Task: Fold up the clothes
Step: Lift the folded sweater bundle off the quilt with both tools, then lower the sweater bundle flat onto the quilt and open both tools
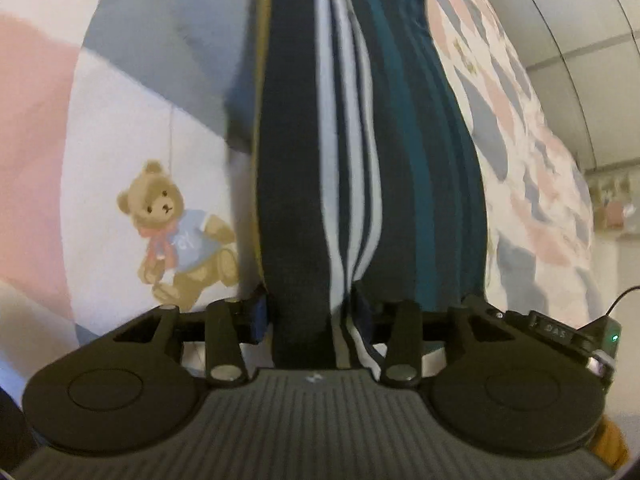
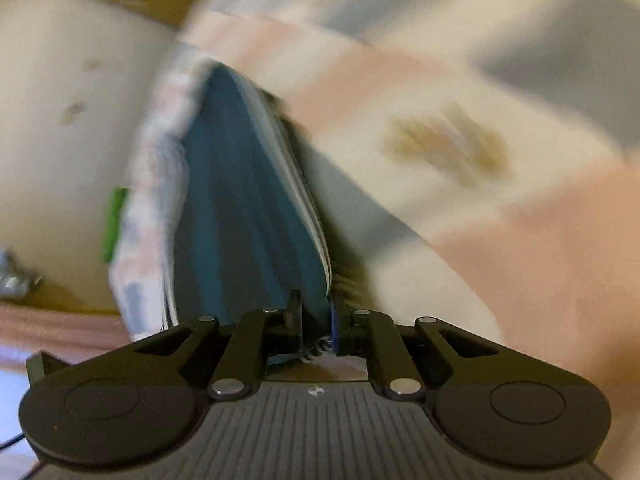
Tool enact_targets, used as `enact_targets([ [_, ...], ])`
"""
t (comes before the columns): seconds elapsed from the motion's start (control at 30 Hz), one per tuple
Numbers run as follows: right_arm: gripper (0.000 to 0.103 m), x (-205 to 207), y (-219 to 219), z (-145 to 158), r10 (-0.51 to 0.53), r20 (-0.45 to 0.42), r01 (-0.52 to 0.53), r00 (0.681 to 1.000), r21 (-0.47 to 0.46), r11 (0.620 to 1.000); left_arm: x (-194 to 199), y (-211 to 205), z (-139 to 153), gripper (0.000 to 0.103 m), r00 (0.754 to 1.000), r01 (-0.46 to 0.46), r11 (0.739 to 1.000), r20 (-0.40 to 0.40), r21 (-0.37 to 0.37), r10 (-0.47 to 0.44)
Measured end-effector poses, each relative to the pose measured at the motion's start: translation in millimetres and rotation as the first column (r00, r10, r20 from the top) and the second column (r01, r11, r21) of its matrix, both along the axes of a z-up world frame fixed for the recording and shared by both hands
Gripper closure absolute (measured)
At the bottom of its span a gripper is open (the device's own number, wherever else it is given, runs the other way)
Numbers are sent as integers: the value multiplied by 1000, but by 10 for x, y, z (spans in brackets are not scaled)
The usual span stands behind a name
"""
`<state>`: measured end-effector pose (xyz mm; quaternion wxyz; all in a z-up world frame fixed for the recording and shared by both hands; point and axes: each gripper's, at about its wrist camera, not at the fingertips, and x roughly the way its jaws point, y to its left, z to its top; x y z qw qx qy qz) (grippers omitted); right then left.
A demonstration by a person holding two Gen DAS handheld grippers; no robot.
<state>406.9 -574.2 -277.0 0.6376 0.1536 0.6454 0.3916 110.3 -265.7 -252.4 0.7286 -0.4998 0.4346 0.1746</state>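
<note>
Here the striped garment (image 1: 360, 140), dark navy and teal with white stripes, stretches straight ahead from the left hand-held gripper (image 1: 310, 304), whose jaws are closed on a bunch of its cloth. The right hand-held gripper (image 2: 316, 312) likewise pinches a teal edge of the same garment (image 2: 240, 200) between nearly closed jaws. The cloth seems held up off the bed between the two grips, which suits either a carry-over for a fold or a lift to lay it out; the pictures do not settle which. To do it well, I would judge both grips should stay level and the edge taut, so the stripes line up and no crease sets in. To the left of the left grip lies a bedsheet (image 1: 140, 128) printed with a teddy bear (image 1: 176, 232); a rumpled quilt (image 1: 532, 160) rises to its right and could snag the hanging fabric. The right view is blurred.
</note>
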Motion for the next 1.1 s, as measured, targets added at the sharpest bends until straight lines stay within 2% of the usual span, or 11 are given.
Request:
enact_targets([
  [0.1, 71, 93, 99, -78, 2, 15, -2, 1000, -24, 1000, -148, 85, 31, 34, 992, -105, 994, 64, -43, 108],
  [0.2, 35, 181, 189, 105, 46, 103, -49, 994, 22, 999, -150, 164, -132, 34, 971, -207, 969, 92, -137, 220],
  [0.27, 29, 245, 265, 46, 72, 100, -75, 992, 35, 997, -41, 170, -239, 38, 975, -191, 970, 89, -150, 205],
  [0.33, 30, 296, 363, -76, 91, 82, -94, 993, 36, 995, 105, 82, -238, 68, 983, -142, 986, 101, -92, 151],
  [0.4, 84, 317, 486, -179, 119, 60, -122, 991, 59, 991, 229, -3, -161, 69, 989, -107, 994, 98, -29, 109],
  [0.53, 68, 246, 644, -35, 199, 133, -205, 971, 31, 978, 160, 14, -82, 39, 996, -83, 997, 17, -10, 83],
  [0.6, 31, 206, 540, 19, 193, 127, -194, 973, -1, 981, 70, 50, -56, 30, 996, -92, 996, 11, -16, 92],
  [0.73, 33, 160, 337, -57, 146, 53, -146, 988, 7, 989, 21, -51, -133, 57, 995, -102, 994, -21, -41, 101],
  [0.87, 42, 173, 281, -84, 154, 24, -154, 988, 10, 988, -148, -59, 149, 50, 998, -39, 998, -42, 39, 41],
  [0.97, 25, 211, 216, 183, 209, 120, -209, 970, -14, 978, -314, 6, 329, 42, 982, -41, 998, -185, 55, 51],
  [1.1, 25, 300, 76, 411, 197, 151, -192, 969, -49, 980, -185, -108, 585, 41, 946, -39, 993, -315, 113, 73],
])
